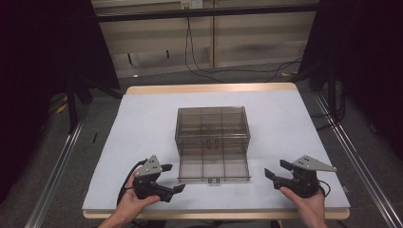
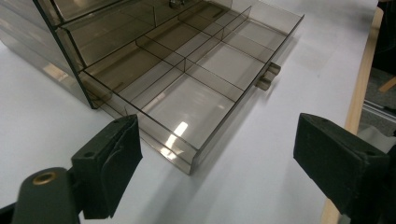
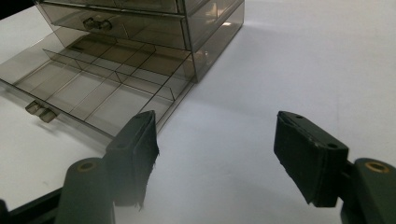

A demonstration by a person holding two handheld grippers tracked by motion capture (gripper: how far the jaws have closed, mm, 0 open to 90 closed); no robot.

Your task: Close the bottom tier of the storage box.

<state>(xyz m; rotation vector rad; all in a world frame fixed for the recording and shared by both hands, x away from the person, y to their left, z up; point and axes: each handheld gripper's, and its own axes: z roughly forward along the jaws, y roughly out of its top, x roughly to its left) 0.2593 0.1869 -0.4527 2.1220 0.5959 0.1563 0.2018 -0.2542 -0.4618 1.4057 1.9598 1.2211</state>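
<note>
Two grippers flank a smoke-tinted transparent plastic drawer cabinet (image 1: 212, 124) that sits mid-table on the white table mat (image 1: 142, 118). Its bottom drawer (image 1: 214, 167), a shallow tray split by clear dividers into empty compartments, stands pulled fully out toward me, its small double-knob handle (image 1: 214, 180) at the front edge. My left gripper (image 1: 170, 177) rests near the drawer's front left corner and my right gripper (image 1: 275, 169) well off its right side; both have their jaws spread wide with nothing between them, touching nothing.

I judge the step in hand to be pushing that drawer back in. To do it well, I would bring one gripper square to the front wall near the handle (image 2: 268, 76), not to a corner, so the tray slides straight and does not bind in the cabinet. From the left gripper view the front left corner (image 2: 189, 161) lies just ahead of the pads, so I would shift toward the middle first. The cabinet looks light; steadying its side wall (image 3: 217, 35) with the right gripper should keep it from skating across the mat.
</note>
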